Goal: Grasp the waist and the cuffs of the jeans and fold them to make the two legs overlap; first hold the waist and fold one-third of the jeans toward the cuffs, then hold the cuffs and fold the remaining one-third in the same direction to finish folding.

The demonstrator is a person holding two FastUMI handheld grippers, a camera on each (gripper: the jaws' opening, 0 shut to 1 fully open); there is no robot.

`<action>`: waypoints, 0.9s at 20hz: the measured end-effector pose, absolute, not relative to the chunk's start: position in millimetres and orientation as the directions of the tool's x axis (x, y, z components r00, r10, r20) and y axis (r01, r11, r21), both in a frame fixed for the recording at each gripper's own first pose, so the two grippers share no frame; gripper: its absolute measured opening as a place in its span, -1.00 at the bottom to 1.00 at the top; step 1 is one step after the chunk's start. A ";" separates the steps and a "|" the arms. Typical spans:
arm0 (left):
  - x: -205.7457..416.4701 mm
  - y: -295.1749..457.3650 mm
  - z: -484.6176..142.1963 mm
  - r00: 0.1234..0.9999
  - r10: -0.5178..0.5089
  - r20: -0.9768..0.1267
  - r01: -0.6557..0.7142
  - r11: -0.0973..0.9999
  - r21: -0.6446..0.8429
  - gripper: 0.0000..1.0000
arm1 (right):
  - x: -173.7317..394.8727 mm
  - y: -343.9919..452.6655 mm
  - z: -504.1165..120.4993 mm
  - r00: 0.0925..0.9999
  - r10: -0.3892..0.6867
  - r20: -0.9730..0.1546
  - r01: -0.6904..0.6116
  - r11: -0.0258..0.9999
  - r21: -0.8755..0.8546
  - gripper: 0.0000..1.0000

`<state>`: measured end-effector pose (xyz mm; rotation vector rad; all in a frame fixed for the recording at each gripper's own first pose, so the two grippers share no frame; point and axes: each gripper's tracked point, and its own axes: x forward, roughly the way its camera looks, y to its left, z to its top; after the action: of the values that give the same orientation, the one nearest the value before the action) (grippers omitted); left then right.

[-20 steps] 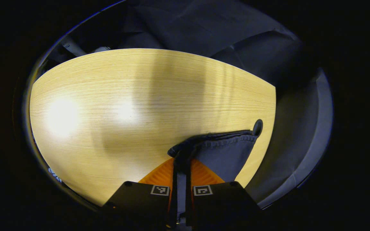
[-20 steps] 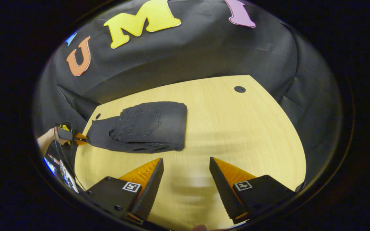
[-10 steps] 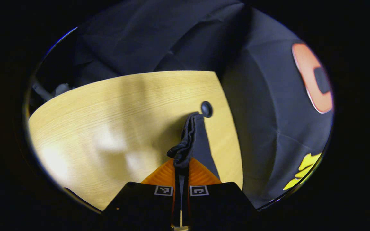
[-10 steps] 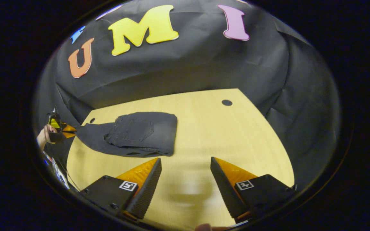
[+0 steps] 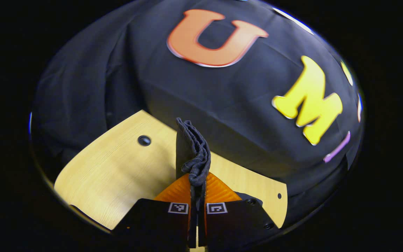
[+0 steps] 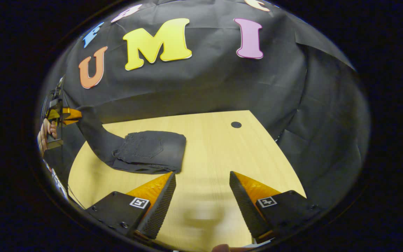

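left gripper (image 5: 197,182) clamping bunched cuffs (image 5: 191,150) of dark grey denim jeans (image 6: 149,150), now lifting them off light wood table (image 6: 215,147) | final fold starting | right gripper (image 6: 201,196) wide open, empty, folded waist just ahead-left

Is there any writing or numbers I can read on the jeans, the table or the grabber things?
None: there are no words or numbers to read on them.
jeans: no label shows; the back pocket is plain.
table: wood grain, no writing.
left gripper and right gripper: small black-and-white square markers, patterns rather than letters.
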<state>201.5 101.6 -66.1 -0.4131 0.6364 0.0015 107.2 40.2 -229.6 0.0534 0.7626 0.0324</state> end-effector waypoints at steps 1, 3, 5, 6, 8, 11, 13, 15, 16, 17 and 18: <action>199.7 77.6 -57.2 0.817 -0.145 -0.558 -0.075 0.933 -0.353 -0.91 | 104.9 34.1 -226.4 0.728 0.041 -0.684 -0.002 0.998 0.058 0.92; 197.6 30.1 -50.2 0.825 -0.191 -0.532 0.012 0.947 -0.321 -0.90 | 98.2 20.1 -222.3 0.737 0.021 -0.676 0.019 0.998 0.052 0.92; 189.0 -17.4 -55.8 0.821 -0.238 -0.520 0.103 0.956 -0.274 -0.90 | 90.4 6.1 -221.3 0.737 -0.003 -0.676 0.048 0.998 0.049 0.92; 186.1 -39.7 -62.4 0.816 -0.255 -0.519 0.144 0.959 -0.245 -0.89 | 85.9 -2.0 -222.8 0.734 -0.015 -0.678 0.064 0.997 0.047 0.92; 185.6 -80.1 -91.7 0.808 -0.284 -0.516 0.225 0.959 -0.174 -0.89 | 77.6 -14.4 -226.0 0.726 -0.034 -0.687 0.090 0.995 0.047 0.92; 175.4 -139.8 -149.0 0.777 -0.301 -0.553 0.307 0.948 -0.084 -0.89 | 66.4 -32.4 -233.7 0.701 -0.053 -0.711 0.116 0.992 0.040 0.92; 168.1 -160.9 -190.5 0.754 -0.285 -0.592 0.330 0.943 -0.034 -0.90 | 61.0 -42.6 -238.7 0.687 -0.066 -0.724 0.126 0.992 0.029 0.92; 169.6 -171.1 -225.4 0.744 -0.262 -0.615 0.333 0.943 0.002 -0.90 | 54.6 -54.3 -245.9 0.665 -0.077 -0.743 0.125 0.992 0.009 0.92; 167.7 -172.2 -238.8 0.743 -0.238 -0.625 0.323 0.946 0.024 -0.91 | 52.4 -59.8 -246.8 0.657 -0.081 -0.750 0.127 0.992 0.004 0.92; 167.2 -176.3 -250.3 0.745 -0.215 -0.631 0.312 0.949 0.046 -0.90 | 53.0 -64.9 -248.0 0.653 -0.086 -0.753 0.132 0.991 0.001 0.92; 162.3 -179.6 -257.2 0.748 -0.193 -0.636 0.305 0.950 0.071 -0.90 | 54.1 -68.6 -250.1 0.649 -0.088 -0.756 0.135 0.991 0.001 0.92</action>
<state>162.3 -179.6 -257.2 0.1746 0.6739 -0.2737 54.1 -68.6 -250.1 0.0594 0.8552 -0.1266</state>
